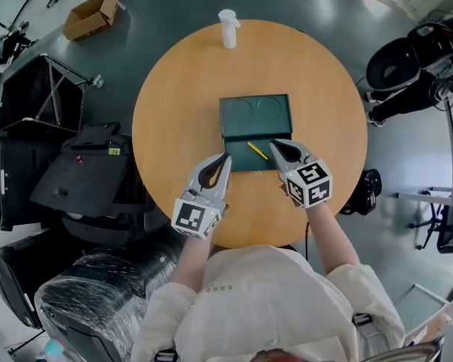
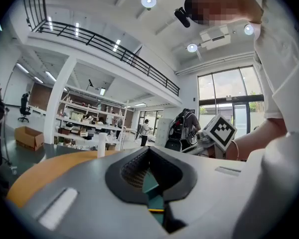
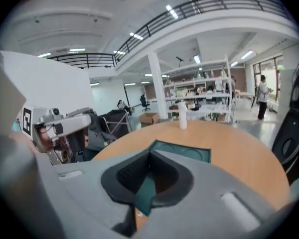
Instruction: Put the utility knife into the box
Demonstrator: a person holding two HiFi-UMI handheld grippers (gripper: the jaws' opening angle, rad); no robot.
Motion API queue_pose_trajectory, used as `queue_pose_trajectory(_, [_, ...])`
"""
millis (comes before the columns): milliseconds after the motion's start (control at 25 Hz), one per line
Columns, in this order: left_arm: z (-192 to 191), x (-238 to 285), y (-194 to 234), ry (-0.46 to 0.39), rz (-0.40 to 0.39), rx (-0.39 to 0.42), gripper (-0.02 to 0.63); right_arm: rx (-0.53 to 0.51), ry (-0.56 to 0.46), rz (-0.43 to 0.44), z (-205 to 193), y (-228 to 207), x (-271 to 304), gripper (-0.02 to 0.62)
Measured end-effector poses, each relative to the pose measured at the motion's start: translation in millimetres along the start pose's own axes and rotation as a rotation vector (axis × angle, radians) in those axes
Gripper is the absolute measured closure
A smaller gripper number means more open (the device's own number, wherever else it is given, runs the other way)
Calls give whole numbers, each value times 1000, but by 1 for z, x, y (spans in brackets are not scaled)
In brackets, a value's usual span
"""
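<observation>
The utility knife point(image 1: 257, 150), thin and yellow, lies slanted in the near half of the open green box point(image 1: 245, 115). It sits between the tips of the two grippers, closer to the right one. The right gripper point(image 1: 273, 144) points its tips over that near half, just to the knife's right. Its jaws are closed tip to tip with nothing gripped, and only the green of the box shows through the gap behind them. The left gripper point(image 1: 226, 157) has its tips at the box's left edge, to the knife's left. Its jaws are also pressed together and empty. The box's other half, with two round recesses, lies beyond both grippers. All of this rests on a round wooden table point(image 1: 181, 89), with a white bottle point(image 1: 228, 28) standing far ahead of the grippers near the table's far rim
</observation>
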State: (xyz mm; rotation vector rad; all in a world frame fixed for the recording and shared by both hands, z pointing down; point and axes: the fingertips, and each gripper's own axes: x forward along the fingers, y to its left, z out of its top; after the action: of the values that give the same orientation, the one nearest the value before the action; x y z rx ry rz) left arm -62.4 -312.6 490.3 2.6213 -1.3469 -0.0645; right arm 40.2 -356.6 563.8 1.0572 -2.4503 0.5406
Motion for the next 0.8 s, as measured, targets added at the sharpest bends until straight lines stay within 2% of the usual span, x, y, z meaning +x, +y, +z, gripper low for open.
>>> queue_pose_trajectory(200, [36, 1, -17, -66, -3, 65, 594, -53, -224, -35, 48, 13, -50, 603])
queue_pose_trajectory(320, [59, -6, -32, -97, 9, 96, 595, -82, -334, -53, 62, 22, -82, 603])
queue_pose_trajectory(440, [69, -16, -49, -109, 12, 112, 595, -39, -350, -43, 58, 26, -104, 603])
queue_pose_trajectory(560, [63, -29, -62, -100, 23, 110, 595, 10, -364, -6, 53, 33, -118, 603])
queue_pose_trajectory(680, [52, -48, -69, -91, 52, 107, 594, -5, -367, 21, 44, 47, -125, 603])
queue_pose_trajectory(800, [43, -57, -82, -85, 45, 111, 594, -49, -369, 37, 37, 59, -130, 603])
